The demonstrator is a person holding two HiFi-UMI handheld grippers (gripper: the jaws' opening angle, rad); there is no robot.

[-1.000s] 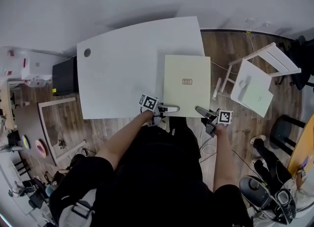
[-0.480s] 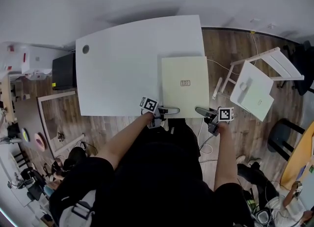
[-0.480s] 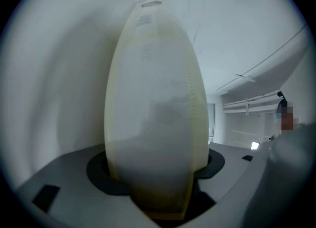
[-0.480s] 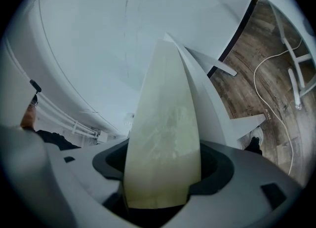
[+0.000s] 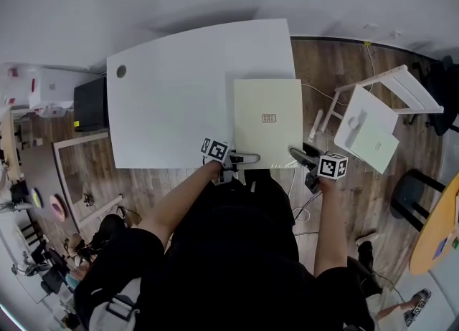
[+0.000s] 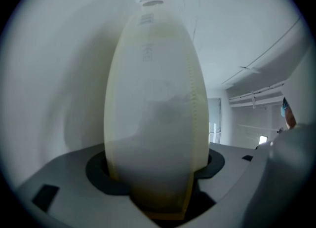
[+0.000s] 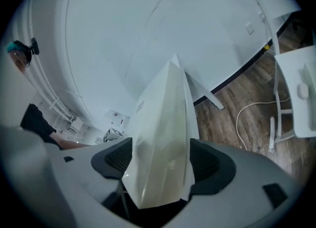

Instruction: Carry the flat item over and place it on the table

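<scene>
L jaws: clamped on the panel (image 5: 269,118); in the left gripper view its pale sheet fills the gap from pad to pad.
R jaws: opening, w/ the panel's edge btwn them; right gripper view shows the pads standing off the sheet, not pressing.
L gripper (image 5: 247,158): at the panel's near edge, toward its left corner; marker cube faces up, person's bare forearm behind it.
R gripper (image 5: 297,156): at the panel's near right corner, angled in from the right; marker cube up.
Panel: pale yellow-green square, lying flat on the table's (image 5: 179,93) right side. Near edge sits about at the table's near edge. Right edge runs about along the table's right edge; can't tell if it overhangs.
Label (image 5: 268,117): small, mid-panel, print too small to read.
Table: white, rounded corners, otherwise bare; dark round hole (image 5: 121,72) near far left corner.
Floor (image 5: 344,72): wood planks, white cable (image 5: 313,98) just right of the table.
Right of table: white frame piece (image 5: 373,107) w/ another pale sheet (image 5: 380,149) on it, well apart from the table.
Left of table: black box (image 5: 90,107) on the floor.
</scene>
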